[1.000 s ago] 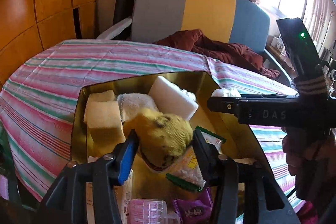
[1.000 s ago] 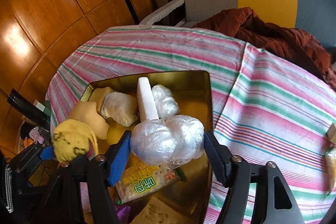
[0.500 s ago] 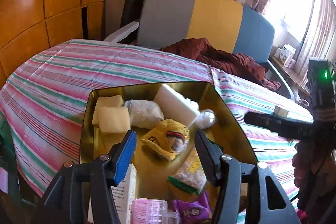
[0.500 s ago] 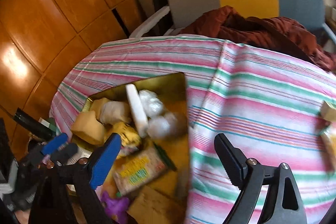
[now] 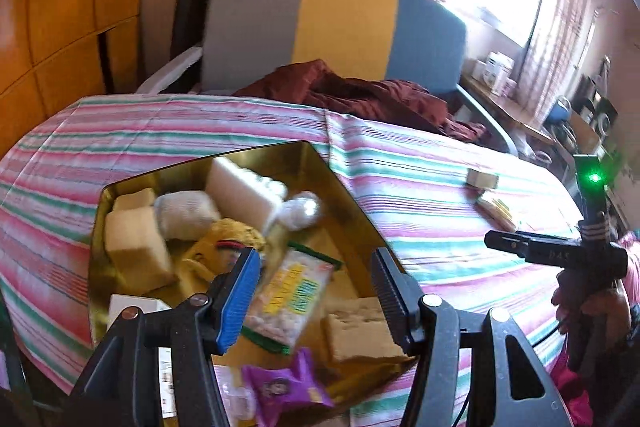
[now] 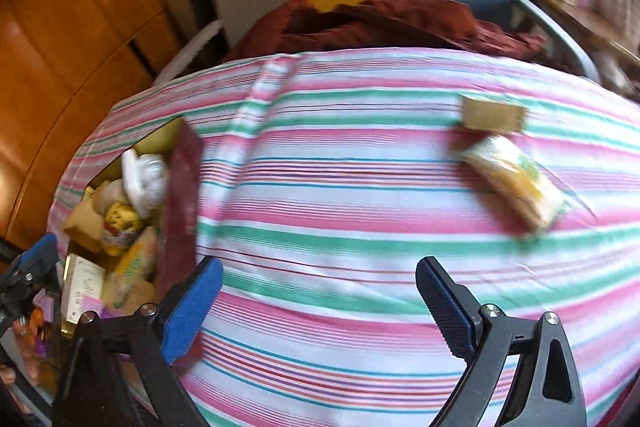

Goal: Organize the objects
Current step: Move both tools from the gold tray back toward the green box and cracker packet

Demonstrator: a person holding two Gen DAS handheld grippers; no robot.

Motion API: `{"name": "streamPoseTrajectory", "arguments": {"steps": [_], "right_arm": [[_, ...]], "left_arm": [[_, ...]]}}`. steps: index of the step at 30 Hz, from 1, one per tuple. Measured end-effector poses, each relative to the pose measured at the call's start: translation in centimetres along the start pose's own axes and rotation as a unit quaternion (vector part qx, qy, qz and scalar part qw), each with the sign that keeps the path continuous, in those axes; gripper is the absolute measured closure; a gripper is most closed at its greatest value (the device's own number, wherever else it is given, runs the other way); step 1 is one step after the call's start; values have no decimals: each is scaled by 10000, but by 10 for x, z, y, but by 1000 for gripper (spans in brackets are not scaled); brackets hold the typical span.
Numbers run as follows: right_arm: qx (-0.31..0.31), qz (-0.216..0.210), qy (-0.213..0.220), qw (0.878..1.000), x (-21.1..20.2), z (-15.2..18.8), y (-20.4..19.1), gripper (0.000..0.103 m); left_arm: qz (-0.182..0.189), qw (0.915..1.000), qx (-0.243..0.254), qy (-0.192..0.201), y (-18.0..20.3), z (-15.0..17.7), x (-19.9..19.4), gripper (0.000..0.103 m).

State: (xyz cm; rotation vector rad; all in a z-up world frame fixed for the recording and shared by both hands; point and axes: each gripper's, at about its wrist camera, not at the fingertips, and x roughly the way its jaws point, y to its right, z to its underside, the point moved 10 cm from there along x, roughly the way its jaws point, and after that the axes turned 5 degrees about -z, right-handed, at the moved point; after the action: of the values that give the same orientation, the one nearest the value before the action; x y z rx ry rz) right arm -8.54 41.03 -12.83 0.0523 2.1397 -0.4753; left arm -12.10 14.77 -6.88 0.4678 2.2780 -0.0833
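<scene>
A gold tin (image 5: 344, 195) sits on the striped tablecloth, filled with sponges, a yellow knit toy (image 5: 228, 239), a clear plastic bag (image 5: 300, 207), snack packets and a cardboard piece. My left gripper (image 5: 316, 291) is open and empty above the tin's near side. My right gripper (image 6: 320, 311) is open and empty over the cloth right of the tin (image 6: 180, 195). Ahead of it lie a small cardboard box (image 6: 492, 113) and a yellow snack packet (image 6: 516, 183). The right gripper also shows in the left wrist view (image 5: 496, 241).
A grey, yellow and blue chair (image 5: 336, 27) with a dark red garment (image 5: 360, 95) stands behind the table. Wooden panels (image 6: 60, 67) are on the left. A cluttered shelf (image 5: 520, 95) runs along the window at right.
Both grippers opened: the left released the yellow knit toy and the right released the plastic bag into the tin. The right gripper then swung right over the tablecloth.
</scene>
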Motion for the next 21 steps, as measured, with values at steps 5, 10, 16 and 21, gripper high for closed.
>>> {"name": "streamPoseTrajectory", "arguments": {"steps": [5, 10, 16, 21], "right_arm": [[166, 301, -7, 9994, -13, 6, 41, 3], [251, 606, 24, 9978, -26, 4, 78, 3], [124, 969, 33, 9952, -28, -15, 115, 3], [-152, 1041, -128, 9944, -8, -36, 129, 3]], "left_arm": [[169, 9990, 418, -72, 33, 2, 0, 45], [433, 9959, 788, -101, 66, 4, 0, 45], [695, 9914, 1097, -139, 95, 7, 2, 45], [824, 9886, 1240, -224, 112, 7, 9, 45]]}}
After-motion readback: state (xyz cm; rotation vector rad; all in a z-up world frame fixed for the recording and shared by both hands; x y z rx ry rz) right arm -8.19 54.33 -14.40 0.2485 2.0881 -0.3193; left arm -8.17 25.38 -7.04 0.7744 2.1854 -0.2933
